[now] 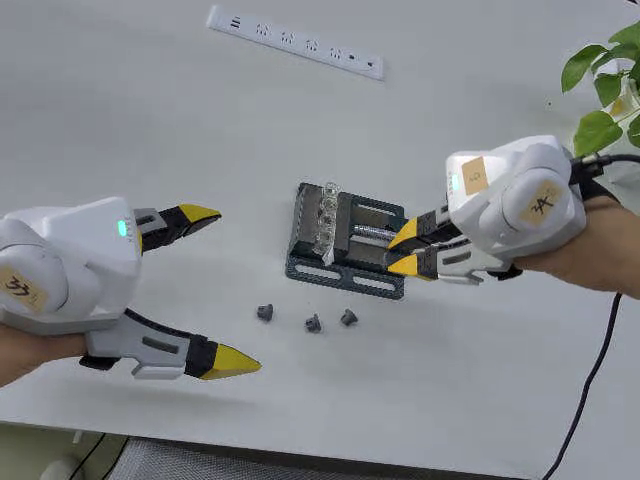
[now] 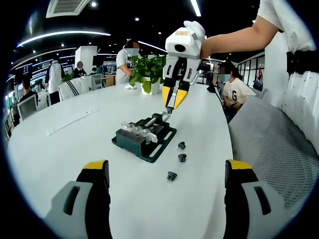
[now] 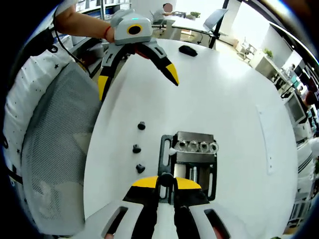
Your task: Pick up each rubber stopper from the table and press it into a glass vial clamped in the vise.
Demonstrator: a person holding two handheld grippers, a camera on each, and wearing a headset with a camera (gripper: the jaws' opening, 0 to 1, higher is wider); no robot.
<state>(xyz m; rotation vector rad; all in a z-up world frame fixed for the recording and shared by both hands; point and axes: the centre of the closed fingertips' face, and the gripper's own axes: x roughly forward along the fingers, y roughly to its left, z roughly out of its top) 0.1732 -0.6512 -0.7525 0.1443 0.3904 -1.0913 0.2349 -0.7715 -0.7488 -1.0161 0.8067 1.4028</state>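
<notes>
Three small dark rubber stoppers (image 1: 313, 323) lie loose on the white table in front of a black vise (image 1: 345, 275). The vise clamps a row of several clear glass vials (image 1: 326, 215). My left gripper (image 1: 218, 290) hovers wide open to the left of the stoppers, holding nothing. In the left gripper view the stoppers (image 2: 182, 157) lie ahead between its jaws, with the vise (image 2: 149, 149) beyond. My right gripper (image 1: 402, 250) sits at the vise's right end. Its yellow tips (image 3: 166, 182) are closed on the dark knob of the vise screw, with the vials (image 3: 197, 146) just beyond.
A white power strip (image 1: 295, 40) lies at the far side of the table. A green plant (image 1: 605, 90) stands at the right edge and a black cable (image 1: 590, 380) trails from the right gripper. The table's near edge runs just below the left gripper.
</notes>
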